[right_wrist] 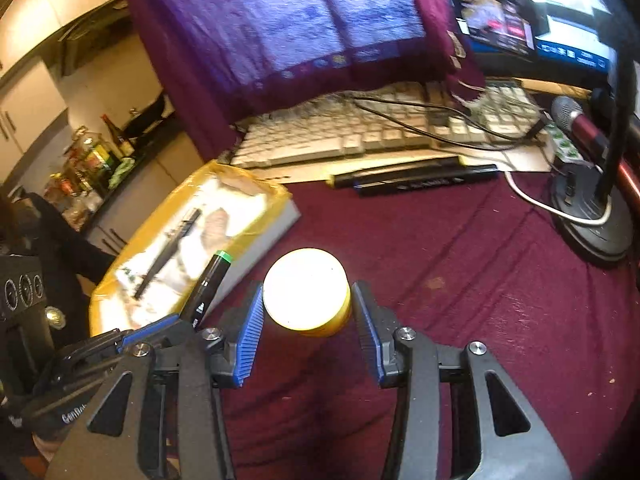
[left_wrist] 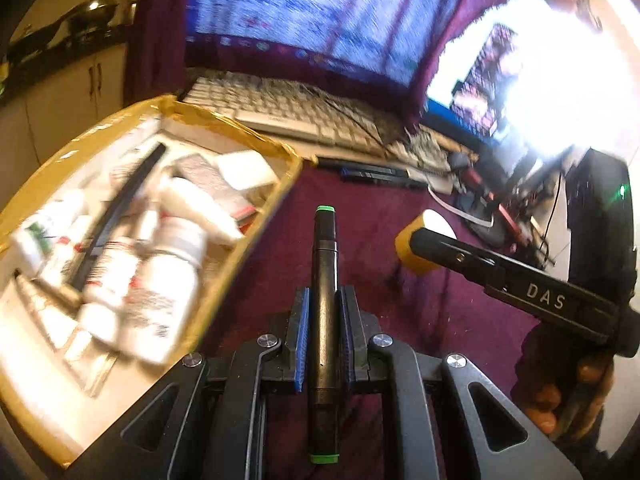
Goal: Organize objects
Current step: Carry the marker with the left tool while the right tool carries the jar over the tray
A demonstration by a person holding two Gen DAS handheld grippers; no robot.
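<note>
Left gripper [left_wrist: 324, 312]: blue pads clamped on a black cylindrical marker with green end caps [left_wrist: 325, 280], which runs lengthwise between the fingers, low centre of the left wrist view. Right gripper [right_wrist: 307, 308]: jaws partly apart, pads against both sides of a short round yellow container with a glare-white lid [right_wrist: 307, 292], bottom centre of the right wrist view; same container sits mid-right in the left view.

Under both: dark maroon cloth [right_wrist: 460, 280] over the desk.

Left of the marker: yellow-taped cardboard box [left_wrist: 256, 240], open, holding white plastic bottles [left_wrist: 160, 296] and a black pen; contents blurred.

Further back: two dark markers lying side by side [right_wrist: 416, 178], then a beige keyboard [right_wrist: 360, 136] with black cables across it, purple-blue draped fabric [right_wrist: 280, 32] behind.
</note>
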